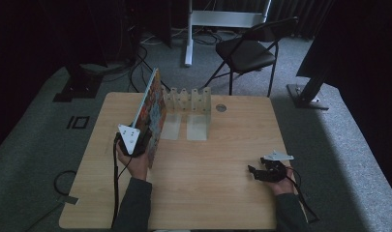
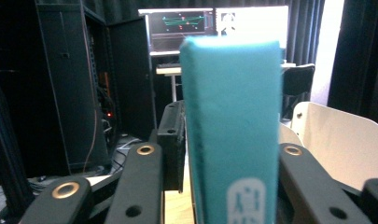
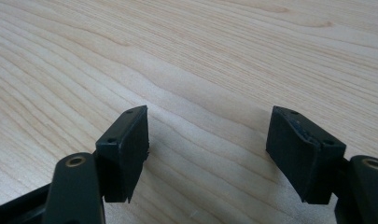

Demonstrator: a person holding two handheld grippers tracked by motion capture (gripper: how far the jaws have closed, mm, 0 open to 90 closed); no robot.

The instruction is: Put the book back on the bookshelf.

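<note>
Book stood on edge before the rack, not yet slotted.
Left gripper has the book between loosening jaws near the table's far-left edge; clear rack empty; right gripper wide, idle.

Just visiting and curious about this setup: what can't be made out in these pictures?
Book cover: high view, seen nearly edge-on, dim, too small to read.
Left tool grip: left gripper view, the book's teal spine hides the pads; pressing or not is unclear.
Clear rack slots: high view, too small and see-through to count.

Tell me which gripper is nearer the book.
Left. The left gripper has its fingers around the upright book; the right gripper rests far across the table, open.
</note>
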